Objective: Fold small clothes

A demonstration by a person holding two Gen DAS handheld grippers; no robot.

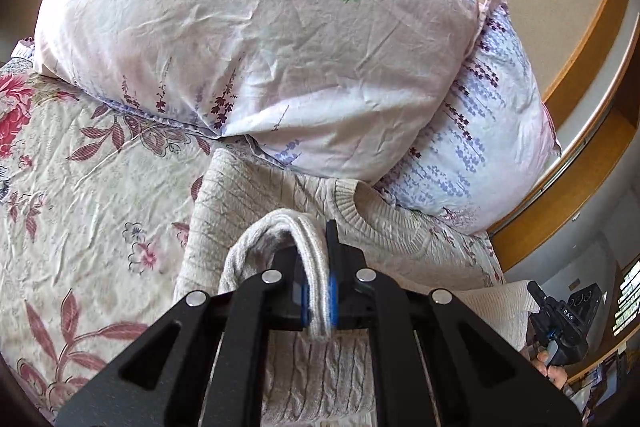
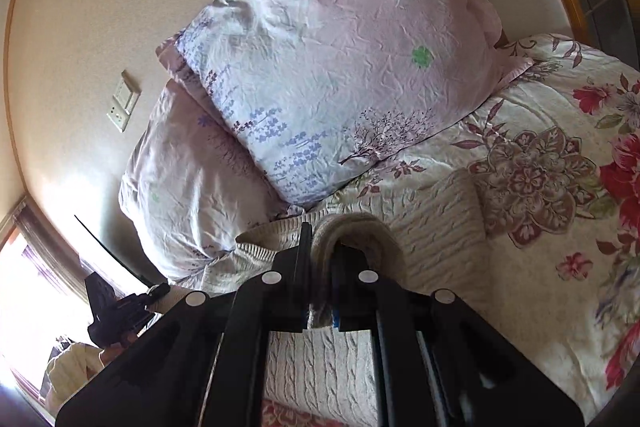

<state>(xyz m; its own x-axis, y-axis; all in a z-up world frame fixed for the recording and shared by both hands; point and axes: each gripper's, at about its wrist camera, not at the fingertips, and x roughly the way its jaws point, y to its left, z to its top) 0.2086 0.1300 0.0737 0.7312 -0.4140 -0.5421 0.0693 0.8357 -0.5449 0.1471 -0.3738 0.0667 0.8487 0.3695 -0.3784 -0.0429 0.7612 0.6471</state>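
Left side first: the left gripper (image 1: pixel 318 301) is clenched on a bunched edge of the cream cable-knit sweater (image 1: pixel 248 195), a loop of knit arching up out of its jaws. The sweater lies on the bed's floral bedspread (image 1: pixel 80 187), close to the head end, its ribbed neckline (image 1: pixel 352 203) just short of the stacked pillows (image 1: pixel 240 27). Over to the right, the right gripper (image 2: pixel 320 307) is also clamped on a gathered fold of the same knit, with cable-patterned fabric spread flat beneath and beyond it. So both hands have the garment, and this looks like a fold carried up towards the collar end. To do it well, I'd say keep the two grips level with each other so the carried edge stays straight, hold the cloth taut between them without stretching the knit, and lay it down square to the neckline before letting go; bunched loops like these could leave a lump if set down crumpled. As for the lie of it, the sweater's long axis seems to run from the foot side to the pillows, neckline pointing at the head of the bed. The hem end is hidden under the grippers, so how much is folded already I can't tell.
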